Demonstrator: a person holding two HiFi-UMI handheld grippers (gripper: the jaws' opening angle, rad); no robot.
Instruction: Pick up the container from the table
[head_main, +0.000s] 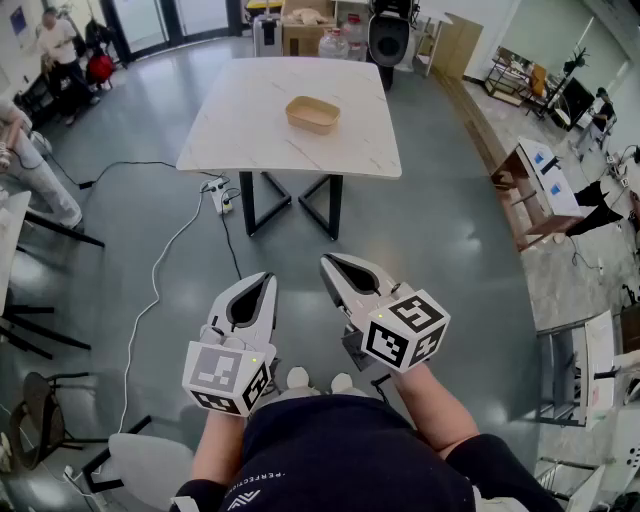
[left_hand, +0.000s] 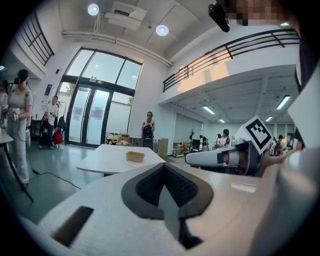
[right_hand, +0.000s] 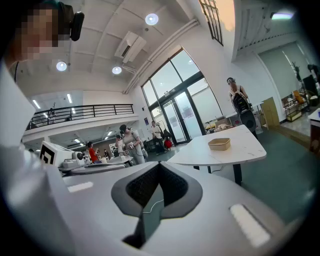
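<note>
A shallow tan container (head_main: 313, 114) rests near the middle of a white marble-topped table (head_main: 250, 140), far ahead of me across the floor. The same container (left_hand: 135, 156) shows small in the left gripper view, and the container (right_hand: 219, 144) sits on the table at the right of the right gripper view. My left gripper (head_main: 266, 281) and right gripper (head_main: 328, 264) are held side by side close to my body, well short of the table. Both are shut with nothing between the jaws.
The table stands on black crossed legs (head_main: 290, 205) over a grey floor. A white cable (head_main: 165, 265) and a power strip (head_main: 218, 192) lie left of it. People (head_main: 60, 50) stand at the far left; desks (head_main: 545, 180) and chairs line both sides.
</note>
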